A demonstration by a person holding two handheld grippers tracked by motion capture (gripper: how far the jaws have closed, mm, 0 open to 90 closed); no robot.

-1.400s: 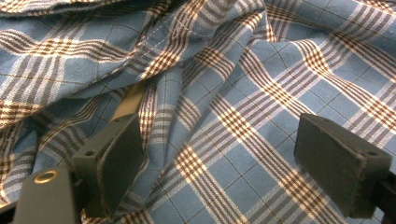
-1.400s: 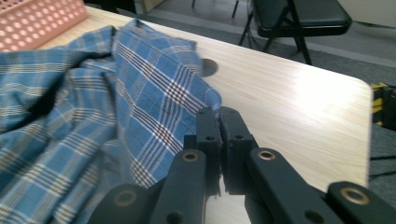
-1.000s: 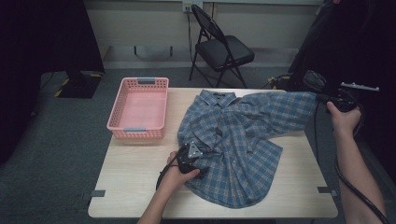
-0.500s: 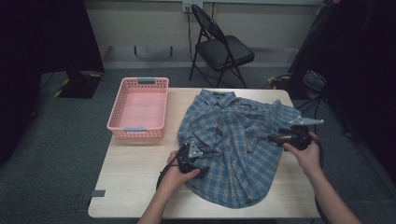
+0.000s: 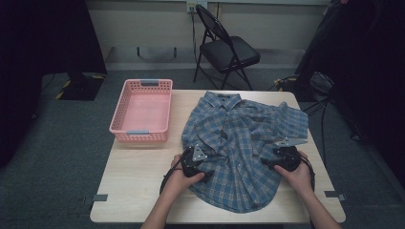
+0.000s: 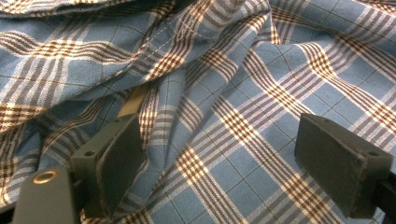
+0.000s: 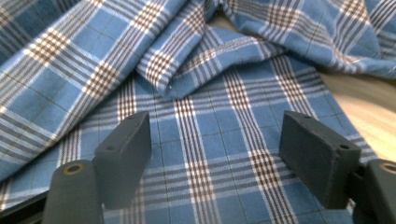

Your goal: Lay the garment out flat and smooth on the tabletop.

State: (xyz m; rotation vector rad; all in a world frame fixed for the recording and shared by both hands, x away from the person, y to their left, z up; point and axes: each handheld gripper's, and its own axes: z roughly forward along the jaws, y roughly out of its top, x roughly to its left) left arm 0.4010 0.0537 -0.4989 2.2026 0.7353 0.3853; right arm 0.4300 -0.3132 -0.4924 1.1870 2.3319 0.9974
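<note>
A blue plaid shirt (image 5: 239, 138) lies rumpled on the wooden table (image 5: 138, 191), collar at the far side. My left gripper (image 5: 195, 160) rests on the shirt's left near part. In the left gripper view it (image 6: 224, 163) stands open over the fabric (image 6: 243, 107), a raised fold beside its left jaw. My right gripper (image 5: 281, 157) sits low over the shirt's right near part. Its jaws (image 7: 224, 158) have just been opening and stand wide apart over flat cloth (image 7: 201, 140), the pads not pressing on it. A folded sleeve edge (image 7: 187, 60) lies just beyond them.
An empty pink basket (image 5: 143, 109) stands on the table's left far part. A black folding chair (image 5: 229, 52) is behind the table. Dark bags and cables (image 5: 320, 86) sit on the floor at the right. Bare tabletop (image 7: 369, 102) shows right of the shirt.
My right hand has come down from the air beyond the table's right edge, where it held the sleeve out, onto the shirt's right side. The sleeve now lies on the shirt. The left hand kept still.
</note>
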